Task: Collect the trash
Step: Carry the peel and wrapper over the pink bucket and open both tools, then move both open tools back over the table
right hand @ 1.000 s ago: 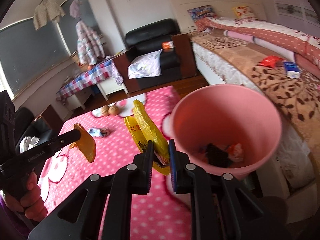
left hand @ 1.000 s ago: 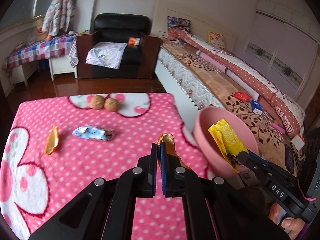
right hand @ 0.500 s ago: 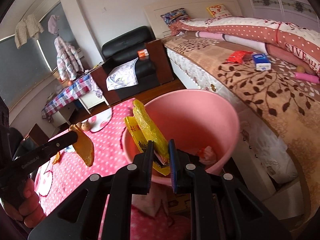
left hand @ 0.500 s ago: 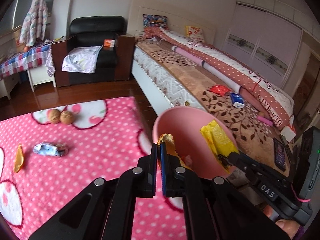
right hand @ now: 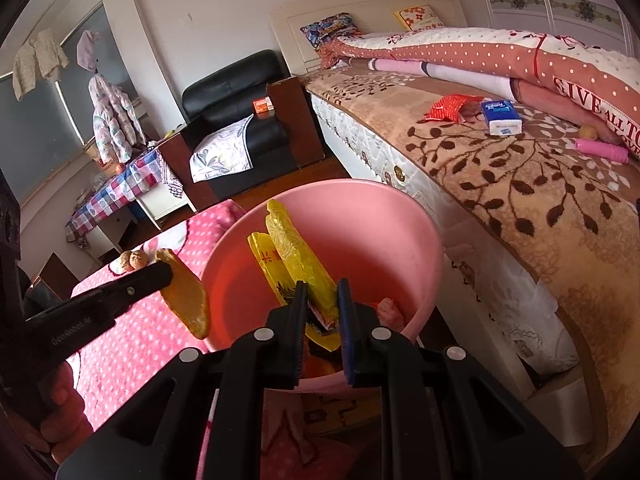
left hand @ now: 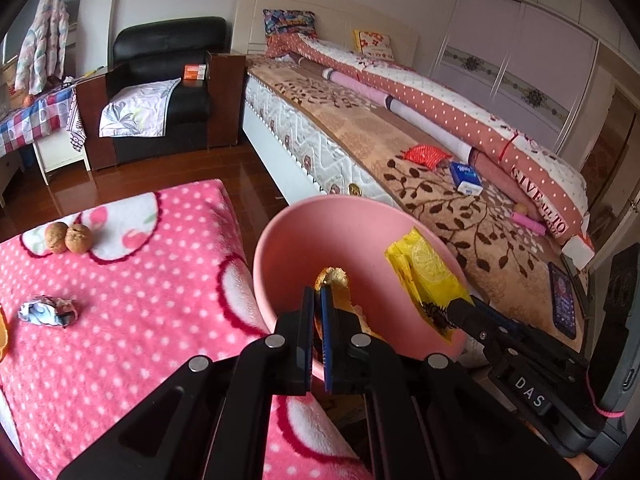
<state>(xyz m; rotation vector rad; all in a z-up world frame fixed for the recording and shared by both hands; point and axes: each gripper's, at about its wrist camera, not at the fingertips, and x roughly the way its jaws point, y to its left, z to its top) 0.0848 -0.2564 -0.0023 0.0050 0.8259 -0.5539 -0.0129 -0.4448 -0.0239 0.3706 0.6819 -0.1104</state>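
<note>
Pink bin (right hand: 404, 236) beside bed, some trash inside. Left gripper (left hand: 316, 300) clamps orange peel (right hand: 186, 296) at its rim. Right gripper (right hand: 322, 296) pinches yellow wrapper (right hand: 298, 264) over its mouth.

Soft daylight, sharp, fisheye-warped edges

Pale walls, glossy dark wood floor (left hand: 132, 178). Black leather armchair (left hand: 160, 80) at 11 o'clock, bed with brown leaf-print cover (left hand: 420, 168) at 2, white panelled wardrobe (left hand: 516, 52) beyond. Daylight from window (right hand: 36, 132) at 9.
</note>
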